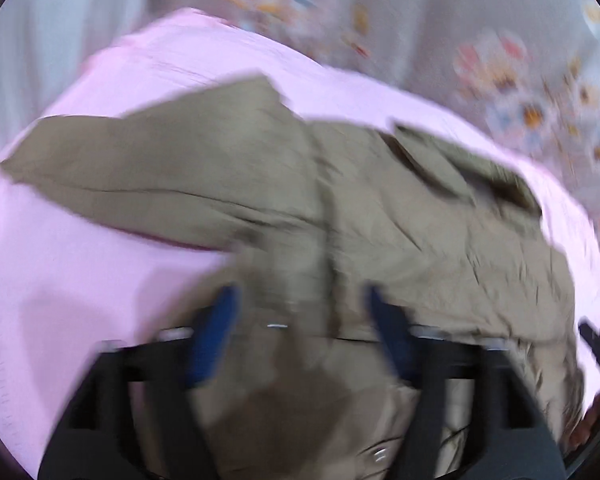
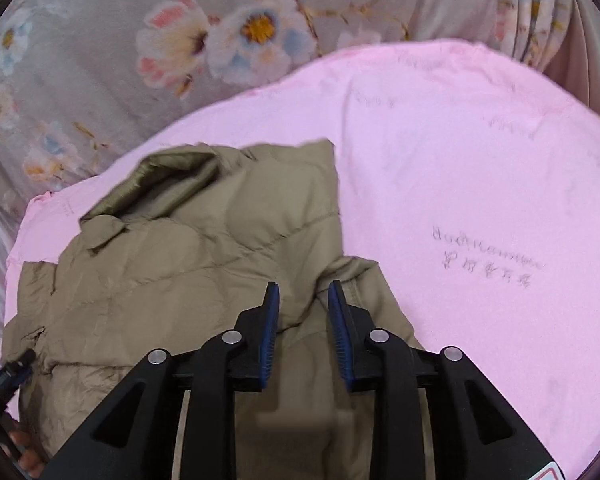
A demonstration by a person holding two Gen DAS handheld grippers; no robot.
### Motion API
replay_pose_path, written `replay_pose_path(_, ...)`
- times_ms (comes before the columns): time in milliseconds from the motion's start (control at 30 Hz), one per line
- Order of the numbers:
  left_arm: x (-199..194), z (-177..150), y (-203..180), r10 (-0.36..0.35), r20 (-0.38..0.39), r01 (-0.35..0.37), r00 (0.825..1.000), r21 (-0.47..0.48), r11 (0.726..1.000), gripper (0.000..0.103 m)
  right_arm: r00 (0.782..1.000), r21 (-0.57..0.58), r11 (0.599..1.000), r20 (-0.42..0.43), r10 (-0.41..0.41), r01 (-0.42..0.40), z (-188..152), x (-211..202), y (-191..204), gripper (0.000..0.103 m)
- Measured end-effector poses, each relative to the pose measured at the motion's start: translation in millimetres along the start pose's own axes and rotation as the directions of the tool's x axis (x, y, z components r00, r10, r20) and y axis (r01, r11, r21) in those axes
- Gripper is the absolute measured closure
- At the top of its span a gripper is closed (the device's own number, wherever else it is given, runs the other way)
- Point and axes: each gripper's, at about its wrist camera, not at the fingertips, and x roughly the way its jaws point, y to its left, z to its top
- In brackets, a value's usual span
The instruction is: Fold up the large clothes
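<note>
1. The right gripper (image 2: pixel 303 294) hangs over the lower edge of the khaki puffer jacket (image 2: pixel 204 264). Its blue-padded fingers (image 2: pixel 271 332) stand apart with a narrow gap between them, and nothing is pinched there.
2. The left gripper (image 1: pixel 302 300) is badly smeared by motion blur. Its blue fingers (image 1: pixel 214 334) are spread wide, with jacket (image 1: pixel 300 200) fabric lying between and beneath them. Whether the fabric touches the pads cannot be told.
3. The jacket lies on a pink cloth (image 2: pixel 480 184), in that cloth's left part in the right wrist view. Its collar (image 2: pixel 160 184) is turned toward the far edge, and one sleeve (image 1: pixel 112 160) runs out to the left in the left wrist view.
4. The pink cloth bears faint printed lettering (image 2: pixel 488 260) to the right of the jacket.
5. Beyond the cloth lies a grey floral bedsheet (image 2: pixel 140 48).
</note>
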Motion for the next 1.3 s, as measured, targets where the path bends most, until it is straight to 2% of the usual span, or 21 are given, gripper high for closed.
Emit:
replay_pose_path(33,-12.5,6.2,18.9,-0.005,0.043,0.007,0.999,-0.049,0.999,0.012,1.000,-0.026,1.000,0.005,0.017,-0.017,-0.4,-5.2,10.0,0.076)
replay_pose_path(67,-19.4,11.8,33.6,-0.005,0.066,0.011,0.998,-0.080,0.997,0.012,0.999,-0.054,0.998,0.004,0.038,-0.037,-0.5,-8.0,22.5,0.076)
replay_pose_path(133,-21.7,25.1,59.9,0.029,0.071,-0.021,0.997,-0.122,0.992,0.011,0.997,-0.110,0.991,-0.009,0.078,-0.079,-0.1,-8.7,49.8,0.076)
replay_pose_path(233,-14.1,47.9,122.1,0.162,0.068,-0.142,0.984,-0.239,0.961,0.012,0.986,-0.163,0.973,-0.051,0.157,-0.163,-0.7,0.1,94.7,0.076)
replay_pose_path(300,-5.0,56.8,157.6,0.221,0.045,-0.198,0.974,-0.297,0.934,0.012,0.979,-0.202,0.959,-0.091,0.185,-0.200,-5.6,10.5,123.5,0.076)
replay_pose_path(400,12.2,65.8,215.7,0.274,-0.016,-0.257,0.962,-0.405,0.878,0.012,0.975,-0.285,0.937,-0.155,0.162,-0.201,-18.1,32.2,157.7,0.076)
replay_pose_path(433,17.4,67.1,236.4,0.285,-0.035,-0.269,0.958,-0.453,0.850,0.012,0.976,-0.309,0.933,-0.171,0.137,-0.185,-25.2,40.4,163.6,0.076)
replay_pose_path(533,27.9,70.6,270.7,0.265,-0.052,-0.252,0.963,-0.521,0.815,0.012,0.985,-0.351,0.925,-0.143,0.101,-0.145,-36.7,47.0,166.7,0.076)
replay_pose_path(600,30.7,77.3,272.1,0.281,-0.031,-0.257,0.959,-0.513,0.819,0.011,0.987,-0.364,0.922,-0.132,0.091,-0.133,-39.5,46.1,166.5,0.076)
replay_pose_path(633,32.9,79.7,269.9,0.287,-0.029,-0.261,0.958,-0.509,0.821,0.011,0.989,-0.373,0.919,-0.123,0.083,-0.123,-41.4,45.6,167.6,0.076)
replay_pose_path(700,41.0,90.0,263.6,0.254,-0.011,-0.225,0.967,-0.495,0.839,0.015,0.991,-0.384,0.916,-0.113,0.075,-0.113,-42.4,44.3,166.7,0.076)
replay_pose_path(767,48.3,99.3,256.2,0.233,-0.014,-0.211,0.972,-0.475,0.854,0.048,0.991,-0.380,0.918,-0.109,0.078,-0.114,-42.0,43.6,165.5,0.075)
replay_pose_path(800,52.8,106.2,249.7,0.237,-0.026,-0.222,0.971,-0.463,0.858,0.057,0.990,-0.373,0.920,-0.110,0.085,-0.120,-40.8,43.8,163.8,0.074)
replay_pose_path(833,51.7,108.5,246.5,0.226,-0.025,-0.213,0.974,-0.451,0.867,0.084,0.989,-0.356,0.925,-0.110,0.099,-0.132,-39.2,42.2,160.3,0.070)
replay_pose_path(867,48.9,113.9,239.6,0.200,-0.023,-0.190,0.980,-0.435,0.880,0.091,0.988,-0.338,0.931,-0.108,0.111,-0.141,-37.5,40.0,157.1,0.066)
replay_pose_path(933,34.5,129.3,219.6,0.181,0.034,-0.152,0.983,-0.404,0.902,0.094,0.987,-0.298,0.942,-0.102,0.126,-0.151,-35.2,33.0,150.0,0.057)
replay_pose_path(1033,-0.1,146.5,175.8,0.144,0.128,-0.097,0.981,-0.314,0.944,0.097,0.987,-0.256,0.955,-0.089,0.130,-0.149,-35.1,17.3,138.0,0.055)
replay_pose_path(1067,-18.8,154.8,147.0,0.111,0.175,-0.063,0.978,-0.258,0.964,0.097,0.988,-0.247,0.958,-0.087,0.128,-0.146,-34.6,12.5,133.4,0.054)
replay_pose_path(1167,-58.7,163.4,77.9,0.016,0.263,0.018,0.965,-0.123,0.992,0.098,0.988,-0.210,0.967,-0.086,0.128,-0.144,-31.1,0.2,116.8,0.052)
replay_pose_path(1233,-87.1,160.4,17.7,-0.082,0.308,0.088,0.948,-0.006,0.996,0.098,0.988,-0.179,0.973,-0.085,0.131,-0.145,-29.6,-7.3,104.1,0.052)
replay_pose_path(1300,-103.0,152.5,-30.0,-0.161,0.314,0.144,0.936,0.078,0.987,0.098,0.989,-0.166,0.976,-0.076,0.128,-0.140,-29.4,-15.3,92.6,0.052)
